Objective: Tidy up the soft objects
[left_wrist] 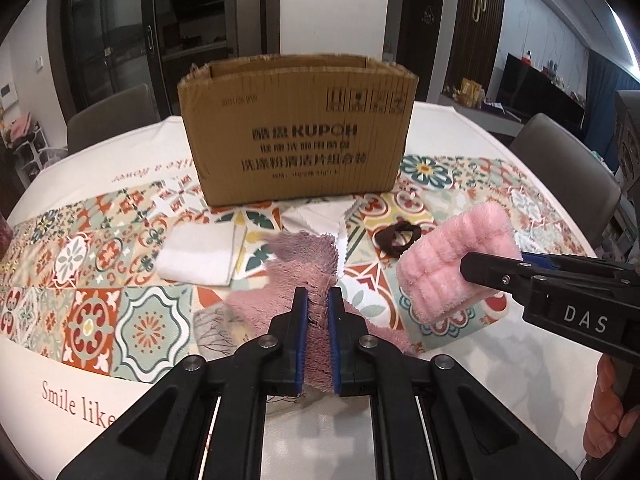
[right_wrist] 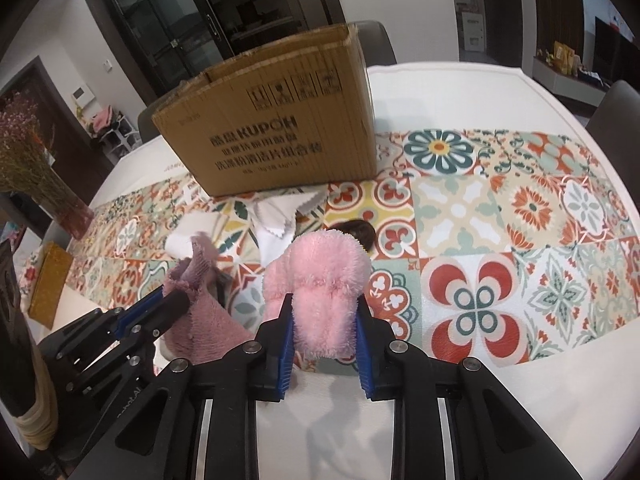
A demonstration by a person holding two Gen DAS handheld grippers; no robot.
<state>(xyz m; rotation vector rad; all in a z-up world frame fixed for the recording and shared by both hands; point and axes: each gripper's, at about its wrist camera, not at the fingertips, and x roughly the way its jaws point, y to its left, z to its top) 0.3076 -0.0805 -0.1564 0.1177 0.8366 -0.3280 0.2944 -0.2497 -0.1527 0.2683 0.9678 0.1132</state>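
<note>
- Nearest to the left wrist camera, the left gripper [left_wrist: 318,298] has its jaws almost fully together, with a mauve fluffy cloth [left_wrist: 304,280] pinched between the blue pads; only this thin fold of fabric keeps them apart.
- One part of the mauve fluffy cloth stands up in front of the jaws, and the rest hangs down toward the counter [left_wrist: 80,376] near its front edge.
- Nearest to the right wrist camera, the right gripper [right_wrist: 324,308] has its jaws open only a narrow way, and they press from both sides on a pink fluffy cloth [right_wrist: 320,276], which bulges out above and below the pads.
- Both cloths are above the patterned runner [right_wrist: 500,220] in the middle of the counter, the pink one just beside the mauve one.
- Behind them, toward the far edge of the counter, stands an open cardboard box [left_wrist: 296,132] with printed letters on its front wall.
- Between the box and the held cloths lie white cloths [left_wrist: 200,252], flat on the runner, and a small dark brown hair tie [left_wrist: 396,238].
- At the left edge of the counter stands a vase of dried flowers [right_wrist: 28,164].
</note>
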